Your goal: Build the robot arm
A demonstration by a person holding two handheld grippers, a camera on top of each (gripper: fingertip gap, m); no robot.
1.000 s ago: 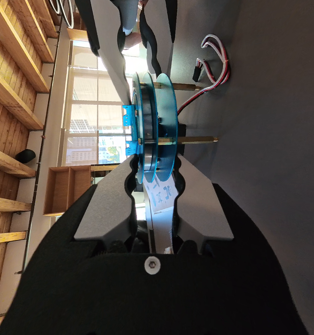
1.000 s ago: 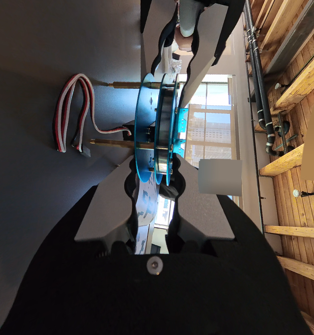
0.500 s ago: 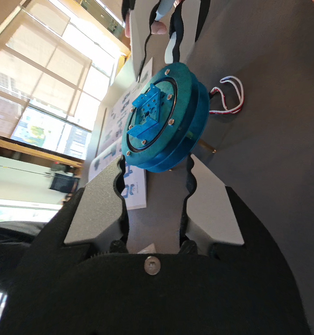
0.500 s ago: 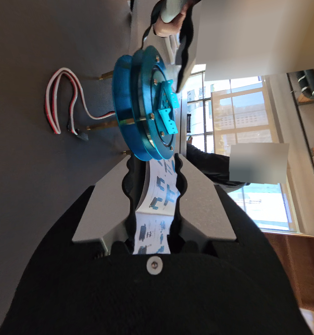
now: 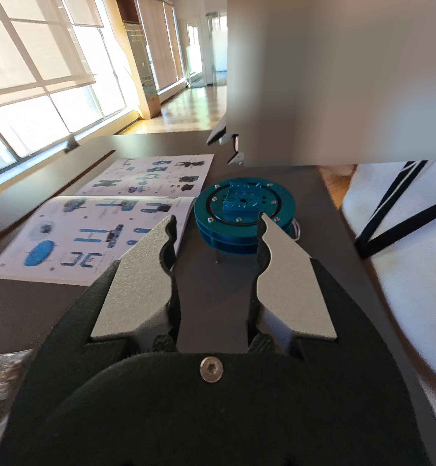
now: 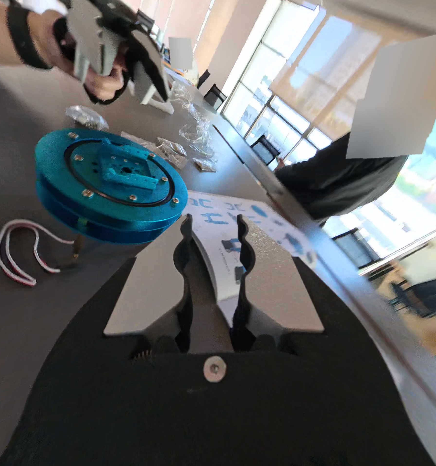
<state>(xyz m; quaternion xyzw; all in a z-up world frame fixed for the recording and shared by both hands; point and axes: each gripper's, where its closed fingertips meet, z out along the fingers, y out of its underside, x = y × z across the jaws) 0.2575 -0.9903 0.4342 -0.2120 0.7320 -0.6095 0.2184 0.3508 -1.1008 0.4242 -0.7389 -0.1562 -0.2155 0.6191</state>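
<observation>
A blue round assembly (image 5: 244,214) of stacked metal discs, with a small blue bracket on top, stands on brass legs on the dark grey table (image 5: 212,302). My left gripper (image 5: 217,218) is open and empty just short of the assembly, its right fingertip in front of the rim. In the right wrist view the assembly (image 6: 106,186) lies up and to the left of my right gripper (image 6: 213,219), which is open and empty over a booklet (image 6: 237,227). A red, white and black cable (image 6: 15,252) trails from the assembly. The left gripper (image 6: 126,63) shows at the top left, held in a hand.
An open white booklet (image 5: 111,214) with blue drawings lies left of the assembly. Clear plastic bags of small parts (image 6: 171,151) lie behind it. A person in white cloth with black straps (image 5: 401,227) is at the table's right edge. A dark sleeve (image 6: 338,181) rests beyond the booklet. The grippers' ends are close to 15 cm from one another.
Both grippers were closed around the disc rims from opposite sides, turned sideways. They have let go, pulled back and rolled upright. The assembly stays on the table.
</observation>
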